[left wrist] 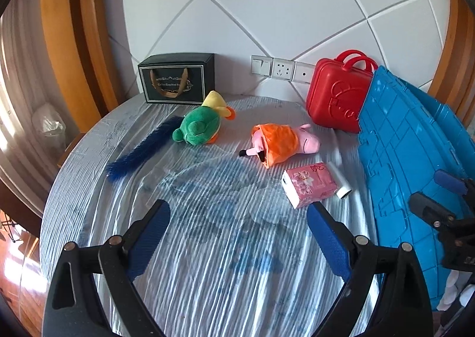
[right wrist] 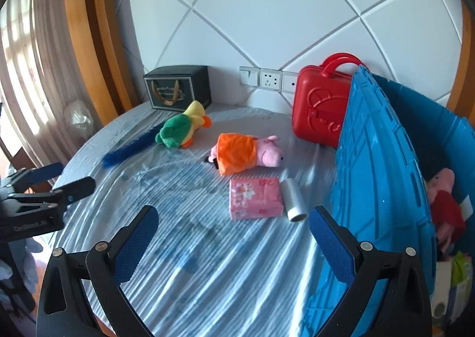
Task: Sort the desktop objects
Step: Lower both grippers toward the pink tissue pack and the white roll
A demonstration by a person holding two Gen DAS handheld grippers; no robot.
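On the striped tablecloth lie a green and yellow plush duck, a pink pig plush in an orange dress, a pink tissue pack, a white roll and a blue brush. My left gripper is open and empty above the cloth, short of the tissue pack. My right gripper is open and empty, just before the tissue pack and roll. A blue crate stands at the right.
A red toy suitcase and a black gift box stand against the back wall. Inside the crate lie a second pig plush and other items. The round table's edge drops off at the left.
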